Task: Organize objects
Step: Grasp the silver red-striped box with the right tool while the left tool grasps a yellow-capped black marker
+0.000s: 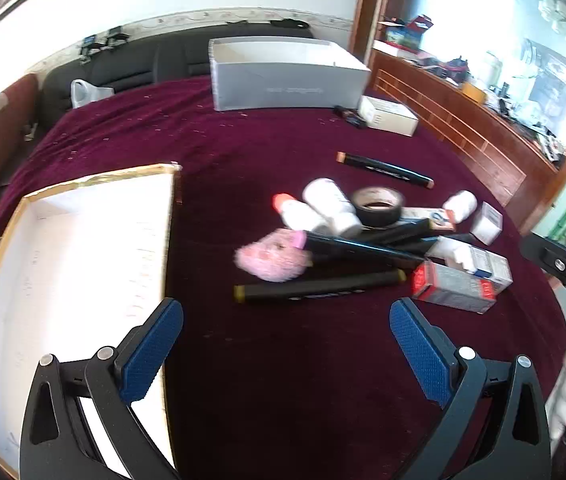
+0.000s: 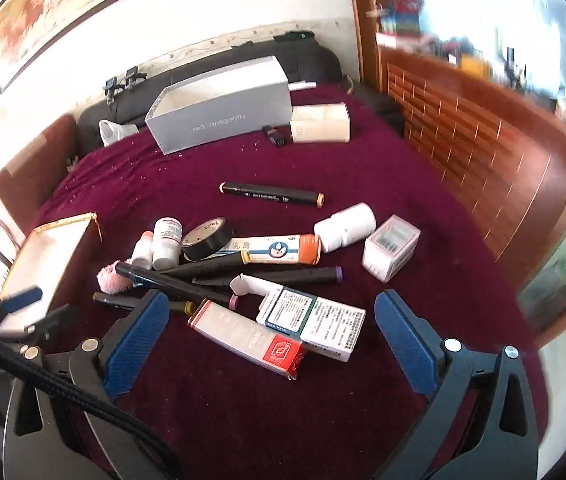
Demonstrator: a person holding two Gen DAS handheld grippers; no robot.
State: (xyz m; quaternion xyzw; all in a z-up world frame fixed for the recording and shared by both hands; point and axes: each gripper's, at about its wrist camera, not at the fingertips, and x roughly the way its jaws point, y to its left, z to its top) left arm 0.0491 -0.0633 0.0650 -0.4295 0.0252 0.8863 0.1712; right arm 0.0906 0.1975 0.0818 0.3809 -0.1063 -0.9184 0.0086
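a: looking along the left gripper (image 1: 286, 312), jaws spread wide, nothing between the blue pads (image 1: 149, 350). hanging over bare maroon tablecloth (image 1: 163, 136).

b: and at the far left?

a: a shallow white tray with a gold rim (image 1: 83, 248), open side up, just beside the left finger. farther back, a grey open box (image 1: 283, 76) near the table's far edge, with a small white carton (image 1: 389, 115) at its right end.

b: moving right, toward the middle?

a: a heap of clutter. a pink fluffy thing (image 1: 271, 258) on the left of it, touching a black marker (image 1: 363, 247) lying across it. in front of those, another black marker with a yellowish cap (image 1: 319, 286), nearest the gripper. behind, two white bottles (image 1: 329, 206) side by side and a roll of black tape (image 1: 379, 206) just beside them. apart from the heap, farther back, a lone black marker (image 1: 385, 169).

b: and on the right side?

a: a red-and-white box (image 1: 453, 286) lying flat, touching a white-and-blue medicine box (image 1: 483, 264).

b: from the right wrist view?

a: right gripper (image 2: 270, 306) also spread wide, gripping nothing, hovering low over the same heap. between the fingers: the red-and-white box (image 2: 249, 338) and the medicine box (image 2: 315, 320), touching. behind them a purple-capped marker (image 2: 303, 274), an ointment tube with an orange cap (image 2: 275, 249), then a white bottle on its side (image 2: 345, 227) and a small clear-topped box (image 2: 391, 246) off to the right.
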